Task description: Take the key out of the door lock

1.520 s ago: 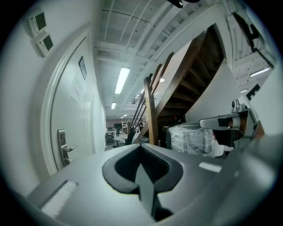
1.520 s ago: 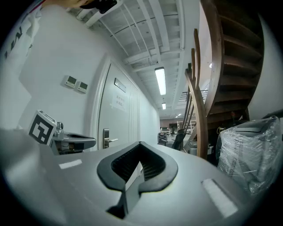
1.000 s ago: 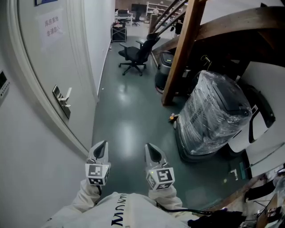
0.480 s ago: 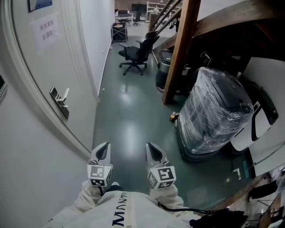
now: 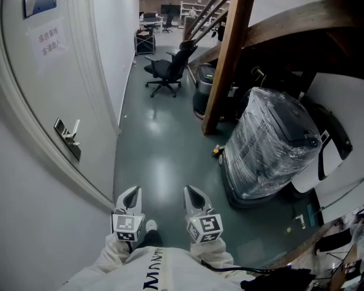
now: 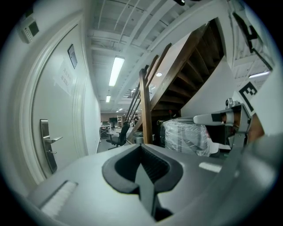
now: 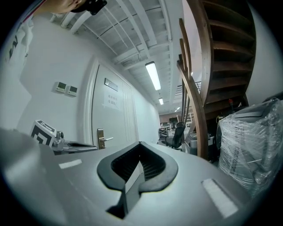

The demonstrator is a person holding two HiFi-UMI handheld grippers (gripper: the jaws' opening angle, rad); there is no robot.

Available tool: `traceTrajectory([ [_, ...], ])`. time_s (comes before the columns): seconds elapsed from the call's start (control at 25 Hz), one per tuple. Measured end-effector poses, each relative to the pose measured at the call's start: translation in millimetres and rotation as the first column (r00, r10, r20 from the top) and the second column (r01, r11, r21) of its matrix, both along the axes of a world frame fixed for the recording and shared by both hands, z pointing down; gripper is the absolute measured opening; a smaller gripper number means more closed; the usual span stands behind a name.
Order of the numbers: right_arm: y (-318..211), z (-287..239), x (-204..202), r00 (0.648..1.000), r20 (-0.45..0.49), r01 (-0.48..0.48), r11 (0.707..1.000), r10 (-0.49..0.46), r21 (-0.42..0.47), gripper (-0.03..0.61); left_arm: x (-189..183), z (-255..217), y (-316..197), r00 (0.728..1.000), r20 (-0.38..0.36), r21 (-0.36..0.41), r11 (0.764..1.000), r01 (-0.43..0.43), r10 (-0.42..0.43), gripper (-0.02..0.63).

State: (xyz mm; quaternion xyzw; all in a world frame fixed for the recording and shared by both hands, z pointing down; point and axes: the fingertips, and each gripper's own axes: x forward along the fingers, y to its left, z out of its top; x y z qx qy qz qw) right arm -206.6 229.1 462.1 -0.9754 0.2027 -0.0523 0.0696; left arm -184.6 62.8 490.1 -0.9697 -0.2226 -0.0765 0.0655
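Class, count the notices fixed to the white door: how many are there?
2. A small dark plate sits high on the door; a white paper sheet with red print hangs just below it. The right gripper view shows none higher up.

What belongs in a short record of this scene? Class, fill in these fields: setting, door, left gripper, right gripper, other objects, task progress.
setting: corridor with a dark green floor
door: white door at the left, with a lever handle on a lock plate; key too small to make out
left gripper: jaws together, empty, apart from the door
right gripper: jaws together, empty
other objects: black office chair, wooden post, plastic-wrapped unit
task progress: lock not yet reached
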Motion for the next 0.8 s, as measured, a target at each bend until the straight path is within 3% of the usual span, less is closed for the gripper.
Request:
traceTrajectory([
  [0.8, -50.5, -3.7, 167.6, 1.0, 0.015, -0.017, 1.0, 0.017, -0.017, 0.001, 170.6, -5.5, -47.2, 0.999, -0.005, -0.02, 0.999, -0.032, 0.032, 0.0],
])
